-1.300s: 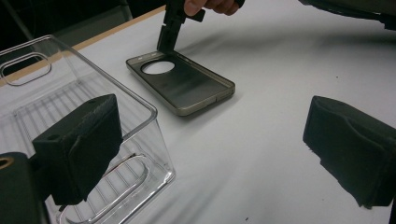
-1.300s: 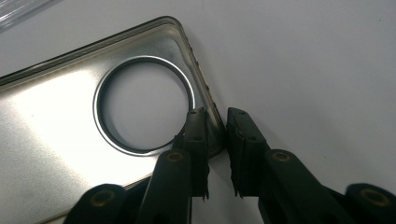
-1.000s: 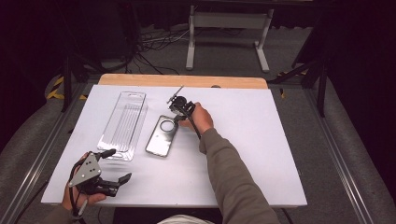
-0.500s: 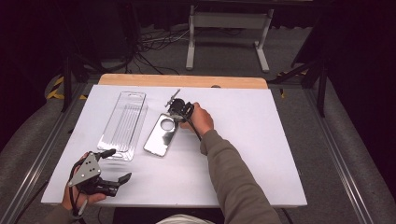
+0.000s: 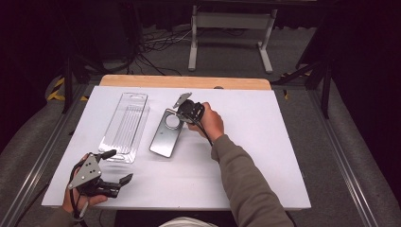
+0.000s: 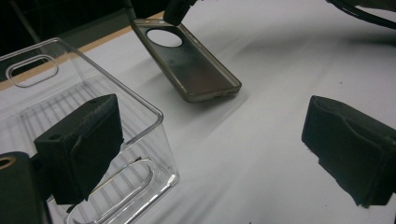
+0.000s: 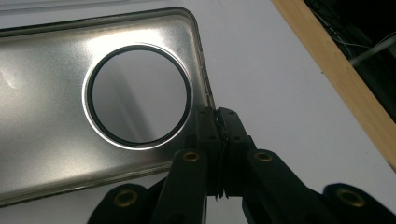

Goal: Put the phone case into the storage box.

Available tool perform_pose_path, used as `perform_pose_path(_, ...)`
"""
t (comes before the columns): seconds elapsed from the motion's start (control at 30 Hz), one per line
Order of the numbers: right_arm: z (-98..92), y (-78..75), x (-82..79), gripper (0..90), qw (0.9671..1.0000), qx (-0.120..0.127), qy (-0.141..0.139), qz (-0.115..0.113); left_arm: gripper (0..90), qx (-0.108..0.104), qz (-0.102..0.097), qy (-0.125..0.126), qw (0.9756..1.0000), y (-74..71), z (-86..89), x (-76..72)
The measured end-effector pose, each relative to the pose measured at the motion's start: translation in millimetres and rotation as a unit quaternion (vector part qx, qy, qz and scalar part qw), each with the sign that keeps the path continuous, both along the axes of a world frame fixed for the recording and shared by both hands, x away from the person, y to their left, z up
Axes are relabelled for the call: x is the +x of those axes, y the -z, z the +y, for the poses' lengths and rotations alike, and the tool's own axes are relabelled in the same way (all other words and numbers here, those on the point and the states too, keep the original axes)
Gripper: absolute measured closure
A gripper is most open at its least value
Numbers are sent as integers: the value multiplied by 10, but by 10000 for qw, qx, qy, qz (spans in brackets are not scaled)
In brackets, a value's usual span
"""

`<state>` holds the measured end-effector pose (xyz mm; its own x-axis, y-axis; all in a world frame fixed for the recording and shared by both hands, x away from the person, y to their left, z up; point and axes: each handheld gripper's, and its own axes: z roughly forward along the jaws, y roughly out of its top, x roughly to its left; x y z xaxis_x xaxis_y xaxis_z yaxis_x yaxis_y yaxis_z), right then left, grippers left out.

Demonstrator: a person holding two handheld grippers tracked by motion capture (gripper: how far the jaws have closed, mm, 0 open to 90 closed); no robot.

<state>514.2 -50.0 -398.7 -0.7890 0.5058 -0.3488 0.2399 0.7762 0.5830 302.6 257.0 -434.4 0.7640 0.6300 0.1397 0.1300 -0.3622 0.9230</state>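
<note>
On the white table, at the near left corner: the left gripper in a hand, low over the surface, jaws wide apart with nothing between them, tips pointing right and slightly far. Seen along it in the left gripper view: one black pad in front of the clear plastic tray, the other pad off to the right over bare table, neither touching anything. Just beyond, left of centre: that clear tray, ribbed inside, long side running near to far, a hanging slot at its far end, flat on the table. Right of it, close but apart: the phone case, grey and metallic, open side up, a big round hole near its far end; near end resting on the table, far end tilted up off it, with a shadow beneath in the left gripper view. At the far right corner of the case: the right gripper, closed tight on the thin rim there, held by a hand reaching in from the near right on a grey-green sleeve. In the right gripper view: the two jaws pressed together, the rim of the case pinched between the tips just right of the round hole. Along the far edge: a strip of bare wood.
</note>
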Motion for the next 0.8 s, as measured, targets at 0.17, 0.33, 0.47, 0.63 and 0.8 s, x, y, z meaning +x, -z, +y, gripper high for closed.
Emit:
perform_pose_path(0.17,-103,-109,-133,891,9996,61,-60,-277,70,-118,-49,-8,9999,-59,-6,1)
perform_pose_path(0.33,-197,-197,-297,891,9984,124,-60,-553,77,-239,-53,-12,9997,-154,-32,35)
perform_pose_path(0.47,-268,-237,-439,891,9965,80,-100,-821,92,-301,-137,-77,9994,-232,-60,71)
perform_pose_path(0.63,-364,-289,-588,891,9947,193,-139,-996,110,-350,-177,-114,9992,-316,-115,126)
perform_pose_path(0.8,-422,-308,-773,890,9921,87,-228,-1229,115,-388,-160,-63,9991,-374,-182,212)
